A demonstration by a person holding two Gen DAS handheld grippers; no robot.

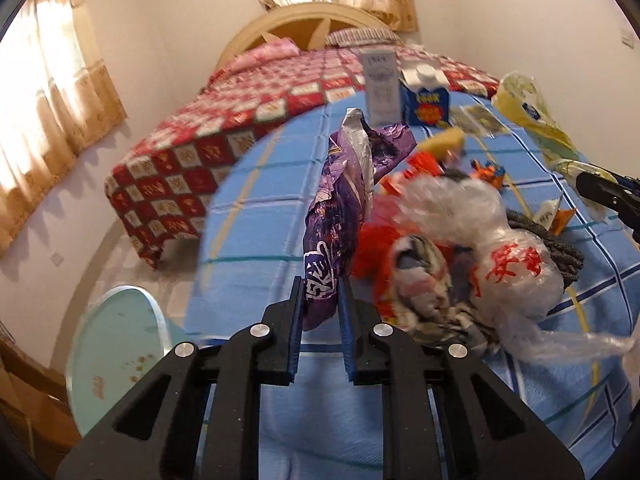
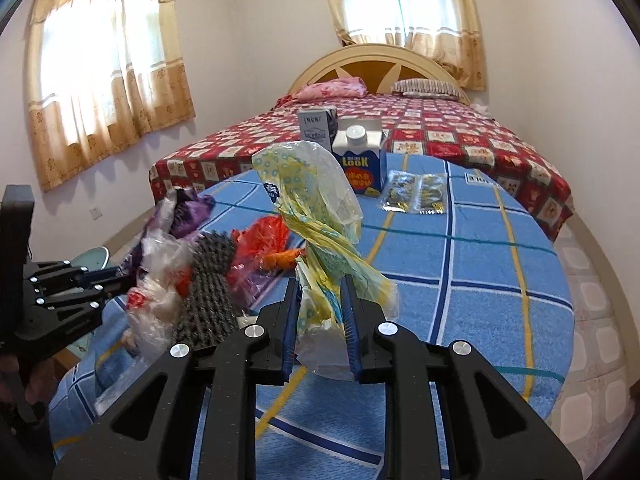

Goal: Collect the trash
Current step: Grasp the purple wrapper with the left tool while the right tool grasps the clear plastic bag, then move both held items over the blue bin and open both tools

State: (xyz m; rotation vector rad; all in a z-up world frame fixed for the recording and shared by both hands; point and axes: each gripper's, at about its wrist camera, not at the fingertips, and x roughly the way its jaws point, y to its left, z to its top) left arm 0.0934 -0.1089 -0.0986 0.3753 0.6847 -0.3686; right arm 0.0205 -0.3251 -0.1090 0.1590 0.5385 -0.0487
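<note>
My left gripper (image 1: 321, 292) is shut on the lower end of a purple foil wrapper (image 1: 340, 208), which stands up from the blue checked cloth (image 1: 256, 216). Beside it lie a clear plastic bag with red print (image 1: 508, 256), red wrappers (image 1: 372, 248) and a grey knitted cloth (image 1: 560, 252). My right gripper (image 2: 320, 292) is shut on a yellow patterned plastic bag (image 2: 316, 196), held up off the table. The left gripper (image 2: 116, 280) shows at the left edge of the right wrist view, next to the purple wrapper (image 2: 192, 208).
At the table's far side stand a blue carton (image 2: 362, 160) and a grey box (image 2: 316, 126), with clear sachets (image 2: 416, 192) beside them. A bed with a red checked cover (image 2: 460, 132) lies behind. A pale green round bin lid (image 1: 116, 340) sits low on the left.
</note>
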